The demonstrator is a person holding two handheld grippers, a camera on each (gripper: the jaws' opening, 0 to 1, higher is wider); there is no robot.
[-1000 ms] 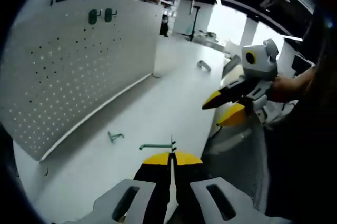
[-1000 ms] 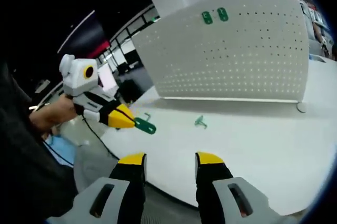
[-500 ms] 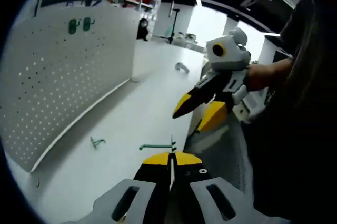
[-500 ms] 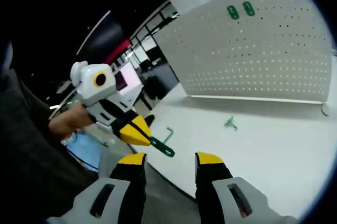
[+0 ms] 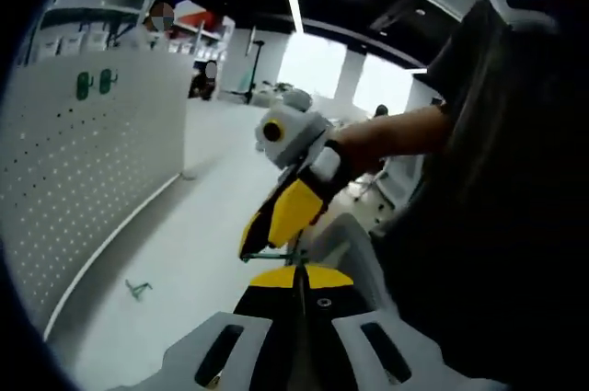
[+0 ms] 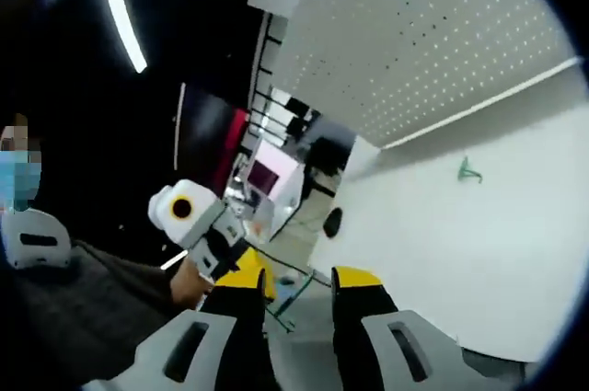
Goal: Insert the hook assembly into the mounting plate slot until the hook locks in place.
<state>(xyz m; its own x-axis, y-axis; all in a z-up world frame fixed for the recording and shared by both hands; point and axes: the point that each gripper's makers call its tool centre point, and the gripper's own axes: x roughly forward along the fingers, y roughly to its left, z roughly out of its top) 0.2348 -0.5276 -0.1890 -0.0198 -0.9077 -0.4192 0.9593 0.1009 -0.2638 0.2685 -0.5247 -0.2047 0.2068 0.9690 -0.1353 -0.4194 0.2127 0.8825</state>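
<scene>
The right gripper (image 5: 276, 221) has been brought close, jaws apart, as the green hook (image 5: 276, 256) is being clamped by the left gripper (image 5: 296, 273) at 6 o'clock for handover.

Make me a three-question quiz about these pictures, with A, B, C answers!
1. Where is the loose green hook lying?
A. On the white table
B. Hanging on the pegboard
C. In a box

2. How many green pieces sit high up on the white pegboard?
A. None
B. Two
C. Five

3. What is the left gripper doing?
A. Standing wide open
B. Lying on the table
C. Shut on a thin green hook piece

Answers:
1. A, the small hook rests on the tabletop below the board.
2. B, a pair of green pieces sits side by side near the board's top.
3. C, its yellow tips meet with the green piece poking out between them, while the right gripper comes close.
</scene>
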